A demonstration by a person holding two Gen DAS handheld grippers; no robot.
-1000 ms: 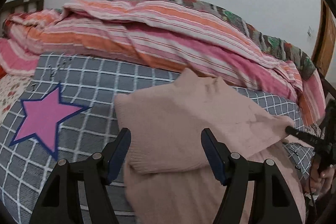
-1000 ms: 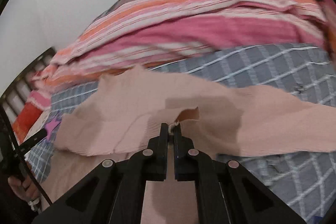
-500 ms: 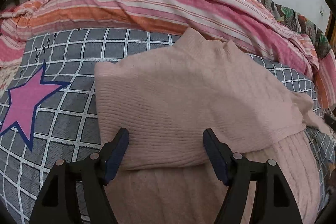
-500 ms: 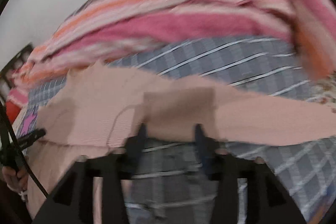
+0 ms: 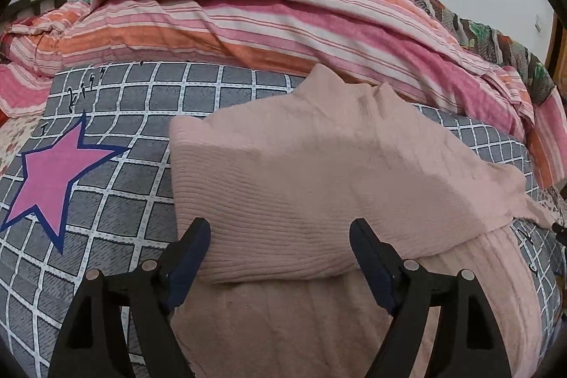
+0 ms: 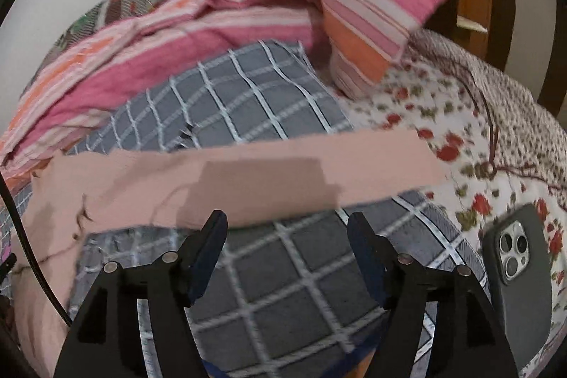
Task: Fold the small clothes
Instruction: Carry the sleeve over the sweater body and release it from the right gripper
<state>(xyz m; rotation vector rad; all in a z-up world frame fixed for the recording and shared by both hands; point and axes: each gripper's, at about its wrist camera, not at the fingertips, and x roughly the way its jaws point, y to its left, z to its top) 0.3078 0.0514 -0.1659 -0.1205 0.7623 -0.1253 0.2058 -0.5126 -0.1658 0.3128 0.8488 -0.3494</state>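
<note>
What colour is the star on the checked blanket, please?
Pink with a dark blue outline; left wrist view.

Each camera rides on its own hand-held gripper and looks forward along the two fingers, tilted down at the bed. The left one sits close above the pink sweater [image 5: 319, 172], its fingers [image 5: 191, 247] framing the folded edge just ahead, with the striped quilt [image 5: 269, 23] beyond and a pink star [image 5: 49, 172] off to its left. The right one looks further along the bed: the sweater's sleeve [image 6: 248, 172] crosses just ahead of its fingers [image 6: 212, 243], a phone [image 6: 517, 275] to its right. Both share the sweater, grey checked blanket [image 5: 117, 211] and quilt (all bent by the fisheye).
</note>
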